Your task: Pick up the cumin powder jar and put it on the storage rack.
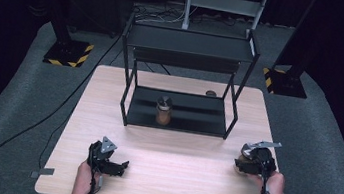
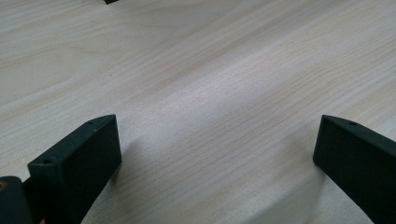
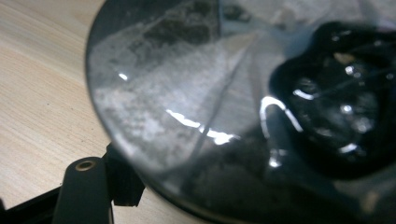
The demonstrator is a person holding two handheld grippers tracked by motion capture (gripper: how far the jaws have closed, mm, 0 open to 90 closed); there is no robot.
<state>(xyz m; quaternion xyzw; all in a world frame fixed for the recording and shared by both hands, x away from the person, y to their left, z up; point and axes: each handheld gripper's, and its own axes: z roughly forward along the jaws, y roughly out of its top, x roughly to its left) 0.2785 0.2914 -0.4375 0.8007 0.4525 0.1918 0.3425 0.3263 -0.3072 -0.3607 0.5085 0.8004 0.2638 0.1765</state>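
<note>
A: Where's the right tool?

B: About 4 o'clock on the bench, near the right edge. In the high view its jaws are clamped on a small brownish jar. The right gripper view shows the jar's shiny metal lid pressed up close, with one black jaw at the lid's lower left rim.

A: Is the jar on the bench or off it?

B: Can't tell — hand and tool cover its base in the high view.

A: Left tool?

B: About 7 o'clock, near the front edge. The jaws stand wide apart with nothing between them — bare wood grain in the left gripper view. It's low over the bench; contact not clear.

A: Anything else?

B: A black two-tier rack at 12 o'clock, at the back half of the bench. On its lower shelf, left of centre, a second jar stands upright: brown body, metal lid. A small dark round thing lies on the bench behind the rack's right side, too small to identify.

A: Gap between the tools?

B: Well apart, one each side of the front of the bench. The held jar is well clear of the rack, off its front right corner.

A: Cables?

B: One trails from each tool back along the forearm toward 6 o'clock.
</note>
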